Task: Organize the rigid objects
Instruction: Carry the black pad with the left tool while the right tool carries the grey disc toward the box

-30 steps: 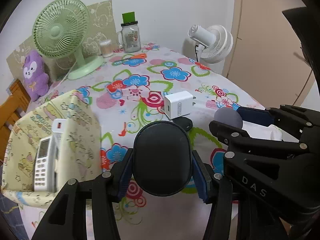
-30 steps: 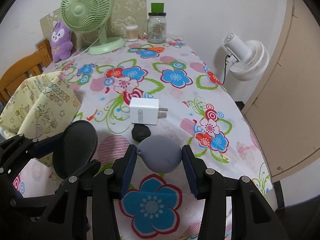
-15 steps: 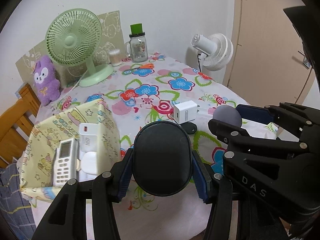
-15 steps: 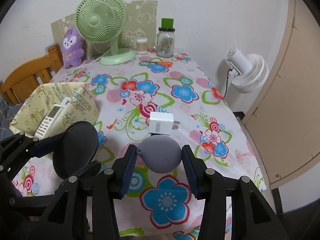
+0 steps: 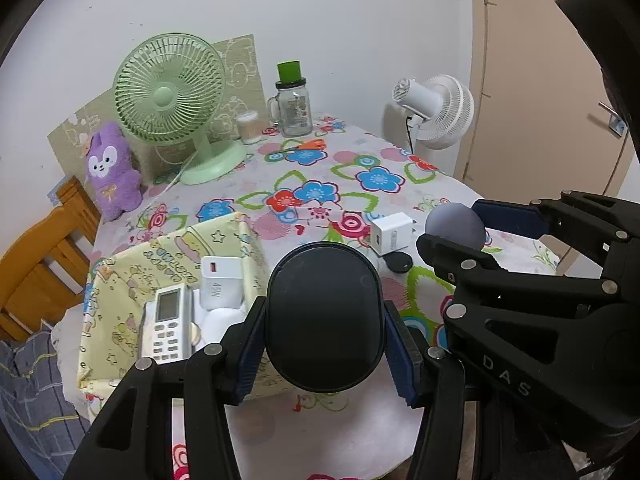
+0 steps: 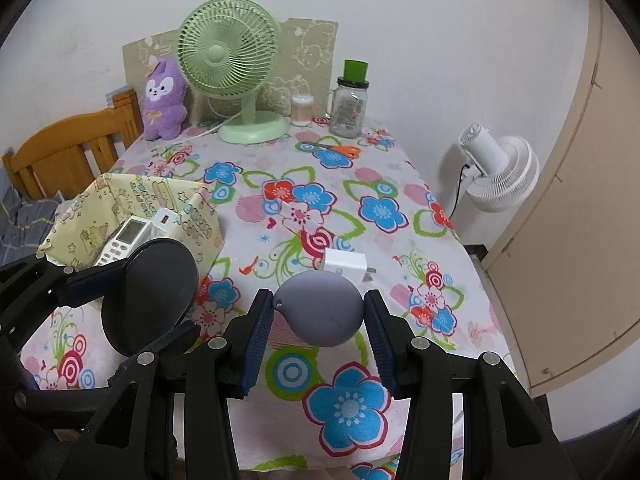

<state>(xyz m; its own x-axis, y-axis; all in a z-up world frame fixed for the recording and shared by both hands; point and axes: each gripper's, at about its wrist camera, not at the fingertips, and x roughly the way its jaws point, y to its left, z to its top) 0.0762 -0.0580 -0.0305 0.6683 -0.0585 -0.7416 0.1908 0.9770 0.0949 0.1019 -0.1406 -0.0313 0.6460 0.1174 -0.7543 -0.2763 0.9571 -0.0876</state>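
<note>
Table (image 5: 360, 432) now farther below, both held objects lifted higher

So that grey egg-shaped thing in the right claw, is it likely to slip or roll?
The grey egg-shaped thing is rounded and smooth, so it may squirm between the flat pads of the right claw. Set on the floral tablecloth, it would probably roll or rock.

Floral-clothed table (image 6: 360, 184), yellow basket (image 5: 120, 280), white charger (image 5: 391, 233), green fan (image 6: 230, 64)
</note>
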